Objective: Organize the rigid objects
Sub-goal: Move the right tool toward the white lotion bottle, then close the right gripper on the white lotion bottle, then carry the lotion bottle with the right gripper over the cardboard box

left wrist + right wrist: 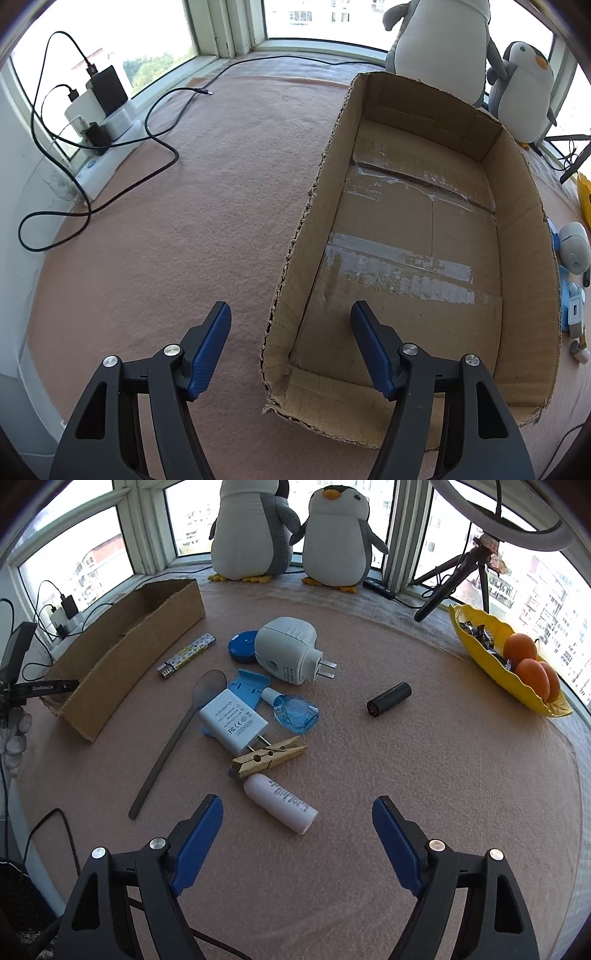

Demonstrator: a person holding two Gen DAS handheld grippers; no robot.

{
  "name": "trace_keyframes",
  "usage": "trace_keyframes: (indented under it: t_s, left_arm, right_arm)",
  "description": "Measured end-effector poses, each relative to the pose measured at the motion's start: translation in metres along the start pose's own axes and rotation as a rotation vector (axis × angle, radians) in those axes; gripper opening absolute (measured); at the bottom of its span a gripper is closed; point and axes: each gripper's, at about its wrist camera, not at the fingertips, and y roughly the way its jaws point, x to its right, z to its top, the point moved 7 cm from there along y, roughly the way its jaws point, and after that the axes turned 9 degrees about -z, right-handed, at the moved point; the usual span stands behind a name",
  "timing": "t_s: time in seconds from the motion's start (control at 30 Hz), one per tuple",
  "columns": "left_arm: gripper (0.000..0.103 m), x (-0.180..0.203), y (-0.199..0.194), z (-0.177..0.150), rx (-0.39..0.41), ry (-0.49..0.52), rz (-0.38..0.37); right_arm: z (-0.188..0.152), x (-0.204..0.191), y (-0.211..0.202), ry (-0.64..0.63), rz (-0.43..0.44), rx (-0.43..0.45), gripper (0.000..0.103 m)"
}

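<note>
Both grippers hang over the pink cloth (369, 738): the left gripper (291, 325) straddles the near left wall of the empty box (295, 266), one finger inside and one outside, pads apart from the cardboard, while the right gripper (297, 814) stands wide with only the end of the white bottle (280, 803) between its fingers, untouched. Beyond the bottle lie a clothespin (269, 757), charger (232, 720), spoon (177, 738) and lighter (186, 656), right of the box.
</note>
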Motion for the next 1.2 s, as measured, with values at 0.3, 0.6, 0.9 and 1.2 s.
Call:
trace_keyframes:
  t_s: [0.3,0.6,0.9,1.2]
  left_arm:
    - [0.067,0.000,0.001,0.001,0.006,-0.001,-0.005]
    - [0.067,0.000,0.001,0.000,0.007,-0.007,-0.005]
    - [0.067,0.000,0.001,0.001,0.008,-0.007,-0.008]
    - [0.067,-0.002,0.001,-0.001,0.013,-0.008,-0.022]
  right_arm:
    - [0.004,-0.016,0.029,-0.118,0.049,-0.072,0.052]
    - [-0.003,-0.027,0.038,-0.155,0.096,-0.128,0.037]
    - [-0.009,-0.033,0.035,-0.141,0.119,-0.154,0.019]
    - [-0.017,-0.046,0.026,-0.067,0.157,-0.158,0.018]
